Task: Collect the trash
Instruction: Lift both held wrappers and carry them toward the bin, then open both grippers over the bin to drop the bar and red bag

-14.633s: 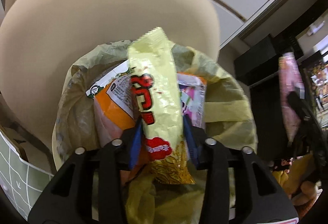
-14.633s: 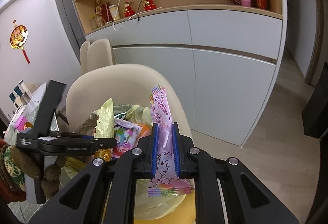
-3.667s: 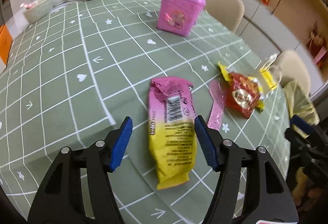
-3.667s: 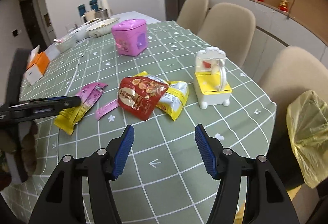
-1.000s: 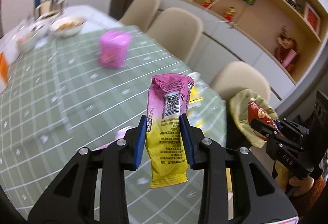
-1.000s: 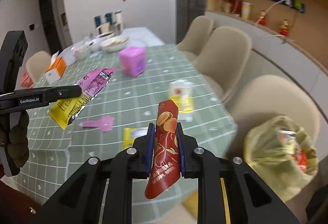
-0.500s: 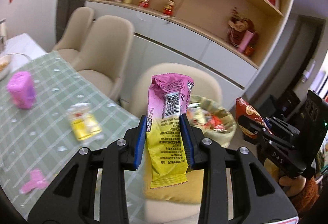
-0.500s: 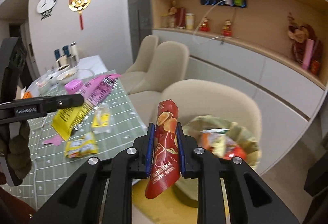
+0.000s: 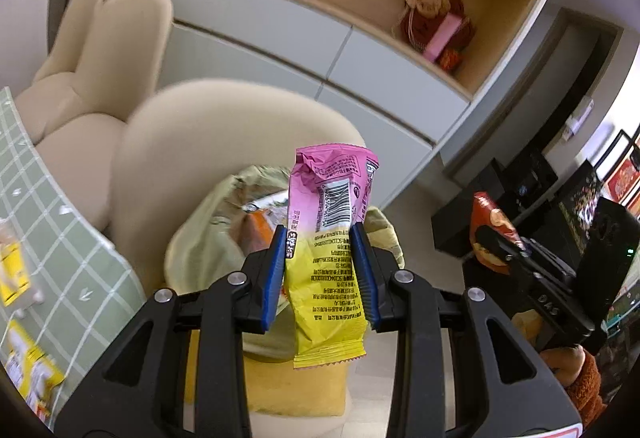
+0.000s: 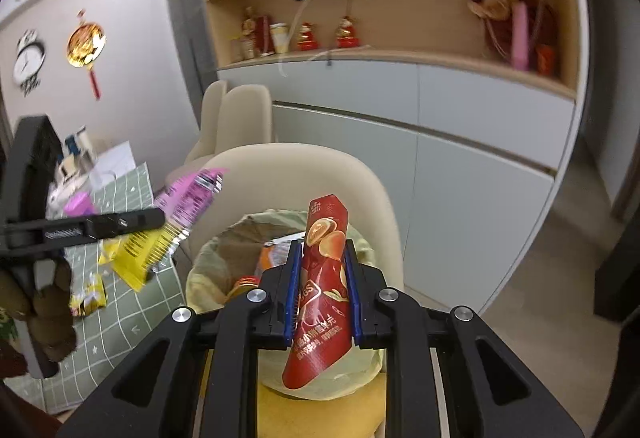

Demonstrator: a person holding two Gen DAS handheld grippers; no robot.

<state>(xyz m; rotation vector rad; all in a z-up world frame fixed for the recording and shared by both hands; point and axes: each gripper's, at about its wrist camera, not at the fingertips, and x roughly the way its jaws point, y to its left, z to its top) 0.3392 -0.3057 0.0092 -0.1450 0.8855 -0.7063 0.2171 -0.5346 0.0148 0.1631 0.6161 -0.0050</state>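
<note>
Your way to the trash bag (image 10: 208, 266) mouth is open from above; chair back (image 10: 280, 173) walls far side, table edge (image 10: 132, 318) crowds left.

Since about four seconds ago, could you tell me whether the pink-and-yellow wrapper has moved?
Yes. The pink-and-yellow wrapper has left the green tablecloth; it is now clamped above the yellow trash bag.

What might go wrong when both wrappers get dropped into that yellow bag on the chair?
The yellow trash bag already looks fairly full, so a wrapper may slide off the pile onto the chair or floor. The pink-and-yellow wrapper in the left gripper and the red wrapper in the right gripper are heading for one small opening, so the grippers may bump.
</note>
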